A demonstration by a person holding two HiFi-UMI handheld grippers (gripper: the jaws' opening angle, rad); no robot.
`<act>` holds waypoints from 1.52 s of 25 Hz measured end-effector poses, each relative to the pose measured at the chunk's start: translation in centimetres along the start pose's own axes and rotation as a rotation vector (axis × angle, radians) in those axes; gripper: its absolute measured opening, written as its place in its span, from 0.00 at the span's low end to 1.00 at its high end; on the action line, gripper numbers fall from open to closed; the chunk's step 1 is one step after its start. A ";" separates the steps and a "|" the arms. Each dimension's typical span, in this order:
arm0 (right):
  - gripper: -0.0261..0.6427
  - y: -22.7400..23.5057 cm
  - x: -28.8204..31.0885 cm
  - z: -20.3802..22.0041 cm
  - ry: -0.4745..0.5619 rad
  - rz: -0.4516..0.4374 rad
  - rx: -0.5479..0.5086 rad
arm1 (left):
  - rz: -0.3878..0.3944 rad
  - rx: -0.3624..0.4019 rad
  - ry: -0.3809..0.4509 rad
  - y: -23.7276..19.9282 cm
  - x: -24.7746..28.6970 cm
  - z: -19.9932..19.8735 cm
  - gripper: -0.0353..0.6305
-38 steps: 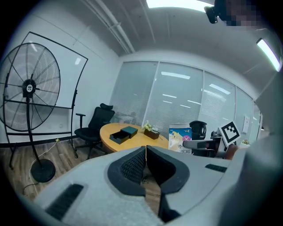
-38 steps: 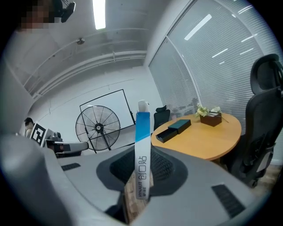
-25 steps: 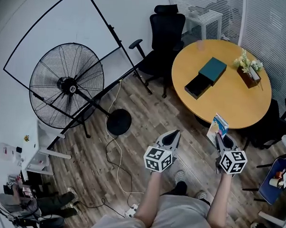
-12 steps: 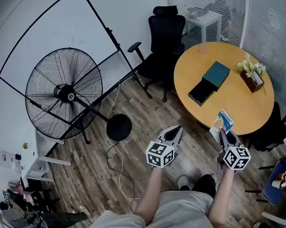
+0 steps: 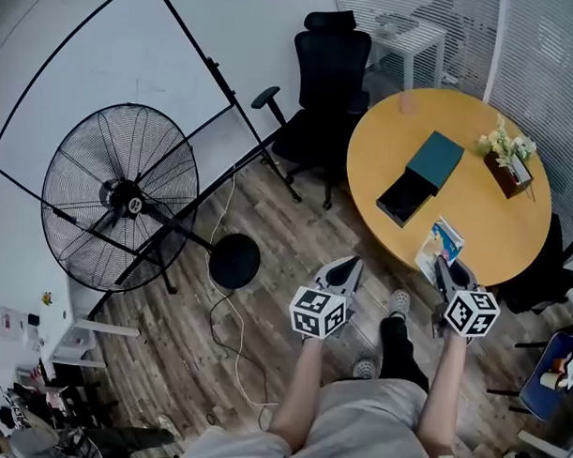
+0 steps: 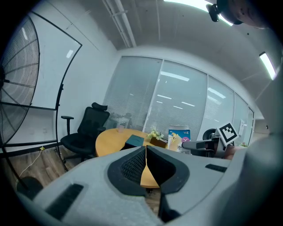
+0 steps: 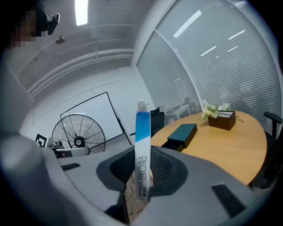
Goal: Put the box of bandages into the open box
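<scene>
On the round table sits the open box; above the plank floor, the right gripper clamps the box of bandages; the left gripper is closed, empty.

The floor was grey-brown wood plank. A round yellow wooden table stood before white slatted window blinds, a black high-backed office chair just beside it. A large black pedestal fan stood near the plain white wall. A ceiling strip light was lit.
</scene>
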State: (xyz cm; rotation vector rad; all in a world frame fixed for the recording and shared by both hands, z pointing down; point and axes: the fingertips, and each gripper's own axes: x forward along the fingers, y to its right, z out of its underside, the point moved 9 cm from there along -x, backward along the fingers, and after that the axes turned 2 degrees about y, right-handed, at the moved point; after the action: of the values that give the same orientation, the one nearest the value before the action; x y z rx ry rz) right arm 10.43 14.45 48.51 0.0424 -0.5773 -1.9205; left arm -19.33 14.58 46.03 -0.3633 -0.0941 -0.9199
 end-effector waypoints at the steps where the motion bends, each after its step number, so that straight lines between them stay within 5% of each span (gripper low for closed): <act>1: 0.15 0.3 0.7 -0.2 -0.003 -0.008 0.013 | -0.003 -0.008 0.002 -0.4 0.6 -0.2 0.07; 22: 0.15 9.8 18.8 -9.4 -0.062 -0.122 0.103 | -0.117 -0.020 0.069 -6.9 15.8 -8.7 0.07; 38: 0.15 13.7 27.2 -5.8 -0.158 -0.190 0.179 | -0.150 0.028 0.033 -7.9 24.1 -10.2 0.07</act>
State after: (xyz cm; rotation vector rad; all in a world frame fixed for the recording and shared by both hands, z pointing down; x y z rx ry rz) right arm 12.41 -15.66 55.34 0.0617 -0.8775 -2.0630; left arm -11.70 -11.65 44.20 -0.3183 -0.1048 -1.0716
